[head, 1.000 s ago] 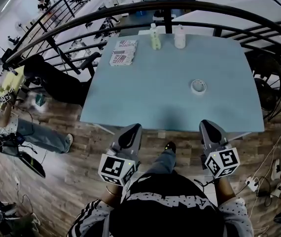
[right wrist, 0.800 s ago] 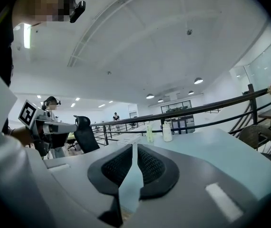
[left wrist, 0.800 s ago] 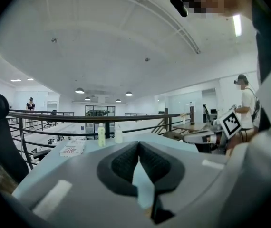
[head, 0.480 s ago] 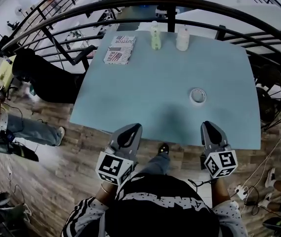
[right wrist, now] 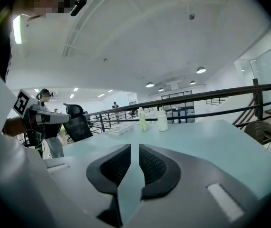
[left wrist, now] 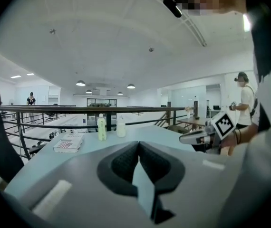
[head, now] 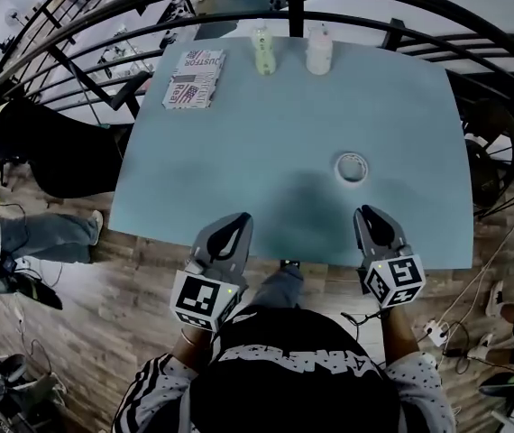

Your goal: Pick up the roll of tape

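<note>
The left tongs (head: 237, 219) are held over the near edge of the table (head: 194, 188) and point across it. Their jaws are together, tips touching, with nothing between them.

Far ahead of the left tongs and to their left, a flat printed box (head: 190, 79) lies near the far edge of the table. Further right along that edge, a green bottle (head: 262, 50) and a white bottle (head: 318, 52) stand upright, just beside each other.

The roll of tape (head: 351, 167) lies flat on the table, ahead of the right tongs (head: 368, 215) and slightly to their left. It is apart from both tongs and touches nothing else. As a ring, it has no long axis along the table. Its centre axis stands upright and its open core faces up.

The right tongs are held over the near edge of the table and point across it. Their jaws have just been opening and stand a narrow gap apart, with nothing between them.
</note>
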`<move>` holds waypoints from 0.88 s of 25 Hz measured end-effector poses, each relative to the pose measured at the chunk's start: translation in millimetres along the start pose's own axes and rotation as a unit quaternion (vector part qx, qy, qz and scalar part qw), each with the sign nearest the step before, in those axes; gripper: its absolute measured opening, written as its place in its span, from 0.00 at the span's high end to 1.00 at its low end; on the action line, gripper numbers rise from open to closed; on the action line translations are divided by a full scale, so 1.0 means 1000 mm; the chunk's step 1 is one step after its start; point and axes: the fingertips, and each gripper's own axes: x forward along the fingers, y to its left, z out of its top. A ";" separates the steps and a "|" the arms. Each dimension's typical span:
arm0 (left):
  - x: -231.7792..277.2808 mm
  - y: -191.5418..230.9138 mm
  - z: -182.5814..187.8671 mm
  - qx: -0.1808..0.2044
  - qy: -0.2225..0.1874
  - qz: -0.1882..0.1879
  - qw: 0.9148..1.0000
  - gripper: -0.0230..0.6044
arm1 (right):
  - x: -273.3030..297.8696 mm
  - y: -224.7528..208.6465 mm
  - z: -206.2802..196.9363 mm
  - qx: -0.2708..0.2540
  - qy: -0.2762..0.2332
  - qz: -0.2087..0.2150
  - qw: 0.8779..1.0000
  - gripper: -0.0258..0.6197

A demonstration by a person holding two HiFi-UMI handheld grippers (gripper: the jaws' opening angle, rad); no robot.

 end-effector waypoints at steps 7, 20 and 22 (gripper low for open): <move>0.031 0.023 0.000 -0.010 0.002 0.008 1.000 0.96 | 0.048 -0.014 -0.017 -0.025 0.044 0.017 0.999 0.86; 0.086 0.051 0.005 -0.028 -0.006 0.000 1.000 0.96 | 0.111 -0.040 -0.060 -0.090 0.159 0.037 0.982 0.80; 0.093 0.057 0.006 -0.030 -0.008 -0.002 1.000 0.96 | 0.119 -0.045 -0.067 -0.097 0.177 0.036 0.979 0.78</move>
